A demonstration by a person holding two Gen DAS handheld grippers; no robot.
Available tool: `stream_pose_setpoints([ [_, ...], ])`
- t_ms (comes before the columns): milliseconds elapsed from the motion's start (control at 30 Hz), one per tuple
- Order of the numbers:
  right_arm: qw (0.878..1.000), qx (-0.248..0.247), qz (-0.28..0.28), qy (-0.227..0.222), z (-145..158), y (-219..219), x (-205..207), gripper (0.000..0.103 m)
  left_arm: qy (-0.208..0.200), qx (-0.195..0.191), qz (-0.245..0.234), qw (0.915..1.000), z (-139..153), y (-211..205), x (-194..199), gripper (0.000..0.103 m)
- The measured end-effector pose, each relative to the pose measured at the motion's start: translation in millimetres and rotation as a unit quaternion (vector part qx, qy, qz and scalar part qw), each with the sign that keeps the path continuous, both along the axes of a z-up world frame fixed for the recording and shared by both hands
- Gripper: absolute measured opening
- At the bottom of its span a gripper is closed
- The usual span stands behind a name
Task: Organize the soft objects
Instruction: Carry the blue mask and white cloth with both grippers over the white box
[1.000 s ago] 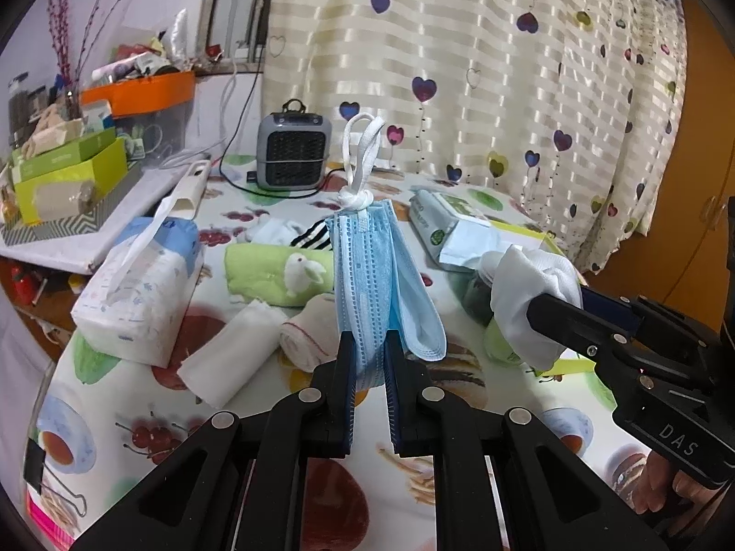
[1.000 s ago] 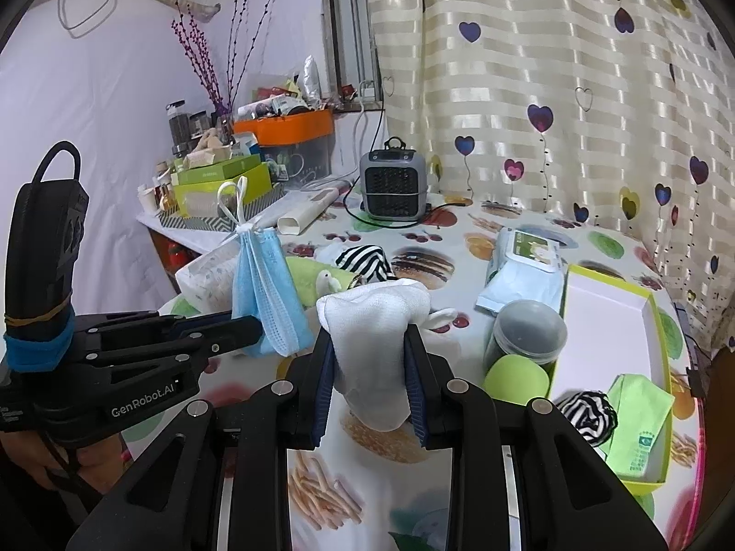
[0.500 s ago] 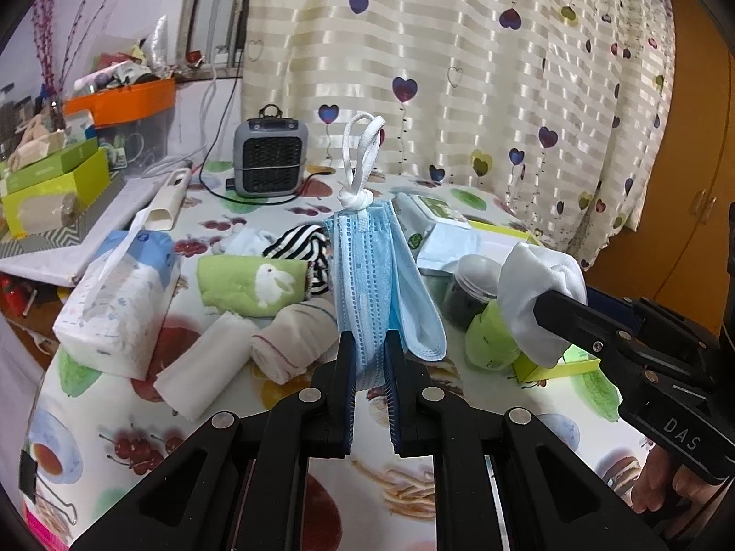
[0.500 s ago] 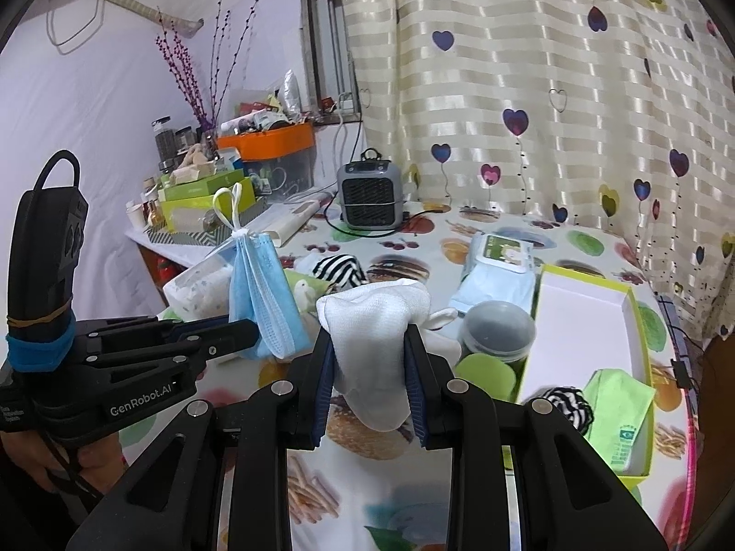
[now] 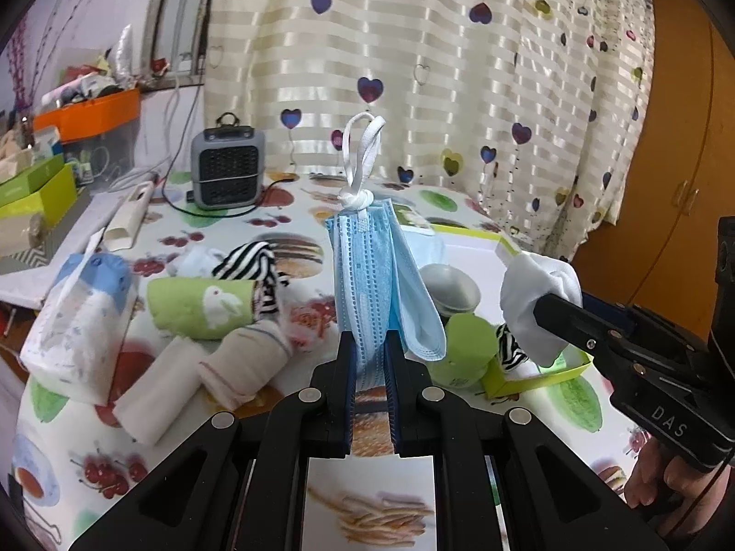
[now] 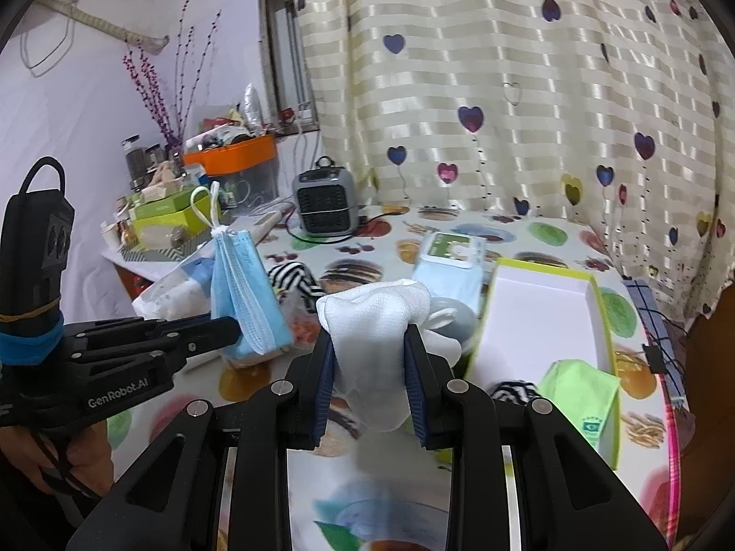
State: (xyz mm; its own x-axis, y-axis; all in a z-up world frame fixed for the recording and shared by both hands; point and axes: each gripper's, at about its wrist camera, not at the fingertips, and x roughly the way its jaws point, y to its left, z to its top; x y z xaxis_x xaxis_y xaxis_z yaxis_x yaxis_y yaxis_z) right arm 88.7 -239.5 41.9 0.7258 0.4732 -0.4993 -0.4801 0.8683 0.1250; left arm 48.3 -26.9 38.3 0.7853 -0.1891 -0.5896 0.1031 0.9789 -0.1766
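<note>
The left gripper pinches a blue mask, the right gripper a white sock; the box ahead holds two items, several rolls remain on the bench.

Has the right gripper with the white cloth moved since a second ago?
Yes. In the right wrist view the right gripper, clamped on the white cloth, has swung rightward: the grey heater slid left and the green-rimmed box came nearer.

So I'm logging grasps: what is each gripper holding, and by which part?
Left gripper: blue face masks, by their lower edge. Right gripper: white sock, around its middle.
</note>
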Motion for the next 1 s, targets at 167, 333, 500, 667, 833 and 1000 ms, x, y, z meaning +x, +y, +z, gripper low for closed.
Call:
stream_pose_setpoints([
  [167, 0.999, 0.004, -0.033, -0.001, 2, -25, 7, 0.029, -0.001, 0.001, -0.013, 0.9999, 1, -12, 8, 0.011],
  [333, 0.998, 0.008, -0.068, -0.003, 5, -52, 15, 0.029, -0.003, 0.001, -0.029, 0.9996, 3, -26, 18, 0.011],
  [500, 0.996, 0.011, -0.092, -0.001, 4, -72, 20, 0.029, -0.004, 0.002, -0.045, 0.9990, 4, -42, 29, 0.011],
  [667, 0.994, 0.015, -0.106, 0.004, 0, -85, 26, 0.029, -0.005, 0.003, -0.064, 0.9979, 5, -58, 39, 0.011],
  [833, 0.993, 0.016, -0.113, 0.021, -12, -95, 31, 0.029, -0.002, 0.005, -0.079, 0.9969, 5, -72, 48, 0.011],
  [1000, 0.992, 0.016, -0.121, 0.036, -23, -103, 36, 0.029, 0.002, 0.006, -0.092, 0.9957, 2, -83, 54, 0.011],
])
